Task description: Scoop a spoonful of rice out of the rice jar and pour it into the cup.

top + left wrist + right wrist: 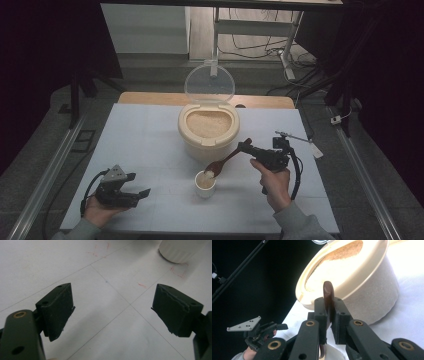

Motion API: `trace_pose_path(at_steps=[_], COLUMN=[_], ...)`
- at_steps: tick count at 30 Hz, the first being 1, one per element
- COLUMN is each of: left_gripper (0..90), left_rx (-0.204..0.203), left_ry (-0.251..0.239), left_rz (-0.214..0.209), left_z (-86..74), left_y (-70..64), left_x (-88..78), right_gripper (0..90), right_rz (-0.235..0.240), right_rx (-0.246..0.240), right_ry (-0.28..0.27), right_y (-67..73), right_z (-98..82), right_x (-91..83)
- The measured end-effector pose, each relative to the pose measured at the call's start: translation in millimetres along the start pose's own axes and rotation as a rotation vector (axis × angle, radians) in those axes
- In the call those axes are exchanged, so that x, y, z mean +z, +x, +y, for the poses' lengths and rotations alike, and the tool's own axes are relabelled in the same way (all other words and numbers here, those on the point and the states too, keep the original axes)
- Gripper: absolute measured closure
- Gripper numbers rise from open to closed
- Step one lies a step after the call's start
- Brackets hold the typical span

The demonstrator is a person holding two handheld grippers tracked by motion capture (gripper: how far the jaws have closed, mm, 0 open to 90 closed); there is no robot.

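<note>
Spoon, brown wood, clamped by its handle in my right gripper; bowl tipped over the small white cup, pale grains on it. Cup stands on the white table just in front of the cream rice container, whose clear lid is raised. My left gripper rests low near the table's front left, jaws spread wide, holding nothing.
</note>
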State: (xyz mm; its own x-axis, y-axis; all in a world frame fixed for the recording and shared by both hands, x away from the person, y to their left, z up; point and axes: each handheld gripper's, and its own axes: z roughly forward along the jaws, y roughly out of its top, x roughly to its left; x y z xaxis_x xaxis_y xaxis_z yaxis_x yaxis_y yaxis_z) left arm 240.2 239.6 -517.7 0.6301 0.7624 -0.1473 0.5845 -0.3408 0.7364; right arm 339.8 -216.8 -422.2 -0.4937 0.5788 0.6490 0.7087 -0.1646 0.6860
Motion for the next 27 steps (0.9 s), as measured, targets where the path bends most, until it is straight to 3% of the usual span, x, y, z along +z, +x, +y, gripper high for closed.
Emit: trace_pose_path(at_steps=[15, 20, 27], left_gripper=[16.8, 16.8, 16.8], left_rx=[-0.002, 0.000, -0.002], left_ry=[0.003, 0.002, 0.001], left_rz=[0.002, 0.003, 0.002], left_z=[0.1, 0.0, -0.2], left_y=[0.0, 0.1, 0.7], left_x=[0.6, 0.2, 0.3], right_gripper=[83.4, 83.4, 83.4], right_rz=[0.017, 0.008, 0.025], right_rx=[-0.045, -0.082, -0.079], right_ry=[-0.016, -0.013, -0.028], right_y=[1.3, 3.0, 3.1], right_z=[-1.7, -1.6, -0.7], right_x=[-2.5, -1.9, -2.7])
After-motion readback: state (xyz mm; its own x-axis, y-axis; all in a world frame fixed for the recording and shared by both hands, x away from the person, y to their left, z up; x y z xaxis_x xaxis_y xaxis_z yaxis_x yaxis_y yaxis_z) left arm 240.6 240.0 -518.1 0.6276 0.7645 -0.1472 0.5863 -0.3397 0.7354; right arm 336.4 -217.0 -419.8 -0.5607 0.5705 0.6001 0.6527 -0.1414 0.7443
